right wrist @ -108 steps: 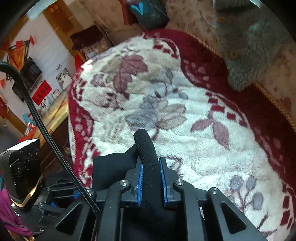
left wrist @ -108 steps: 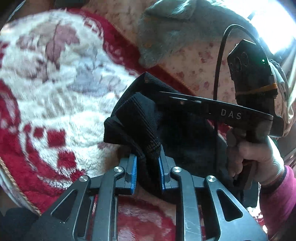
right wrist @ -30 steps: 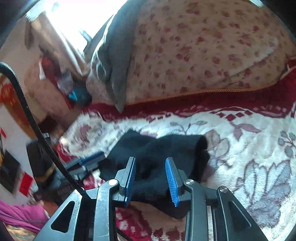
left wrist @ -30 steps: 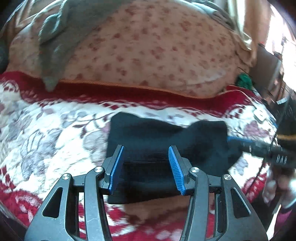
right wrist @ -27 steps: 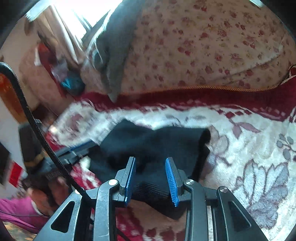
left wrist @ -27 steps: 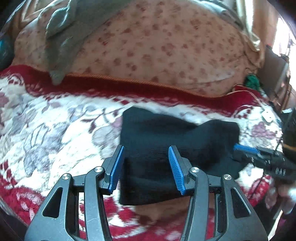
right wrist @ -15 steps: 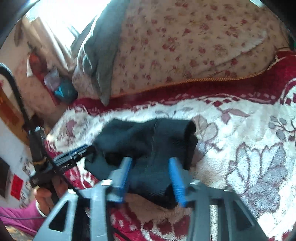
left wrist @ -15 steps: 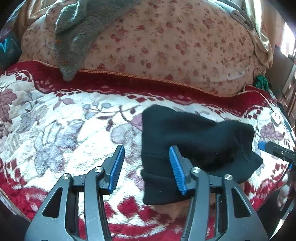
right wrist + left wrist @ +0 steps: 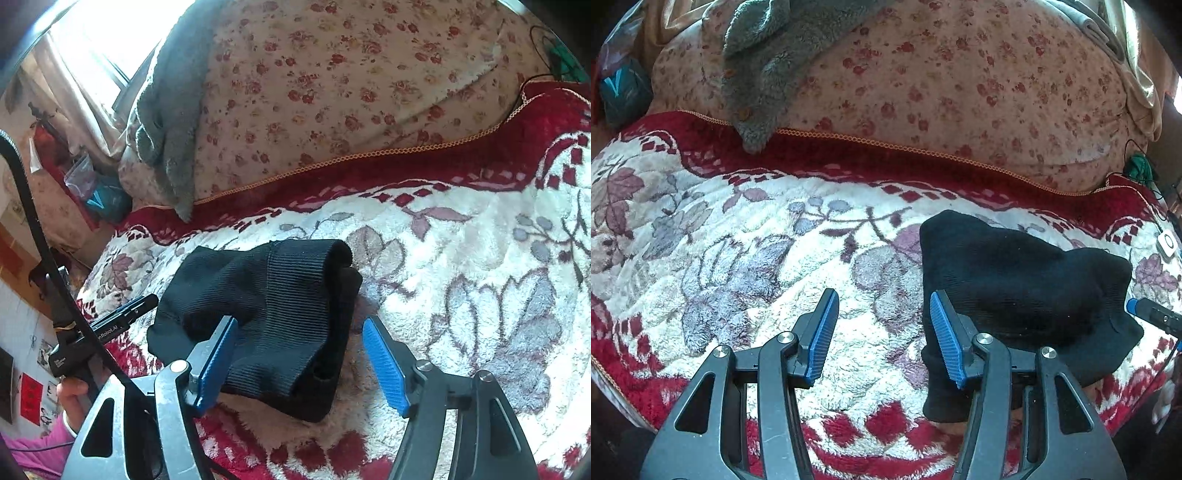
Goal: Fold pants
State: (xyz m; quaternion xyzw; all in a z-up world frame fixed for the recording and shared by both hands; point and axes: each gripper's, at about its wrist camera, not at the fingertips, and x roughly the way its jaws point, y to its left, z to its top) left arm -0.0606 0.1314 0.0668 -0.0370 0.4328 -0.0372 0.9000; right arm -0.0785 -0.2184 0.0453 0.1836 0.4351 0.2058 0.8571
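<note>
The black knit pants (image 9: 1015, 291) lie folded in a compact bundle on the white and red floral blanket (image 9: 746, 266). My left gripper (image 9: 882, 332) is open and empty, just left of the bundle, with its right finger at the bundle's left edge. In the right wrist view the pants (image 9: 273, 302) show their ribbed band on top. My right gripper (image 9: 299, 362) is open wide and empty above the bundle's near right corner. The left gripper (image 9: 122, 321) also shows there at the bundle's left side.
A floral quilt (image 9: 942, 85) is piled behind the blanket with a grey fleece garment (image 9: 775, 55) draped over it. A teal bag (image 9: 622, 92) sits at the far left. A small white device (image 9: 1167, 242) lies at the blanket's right edge.
Both grippers let go of the pants, which now lie on the blanket. My left gripper has moved left off the bundle. My right gripper has opened wider.
</note>
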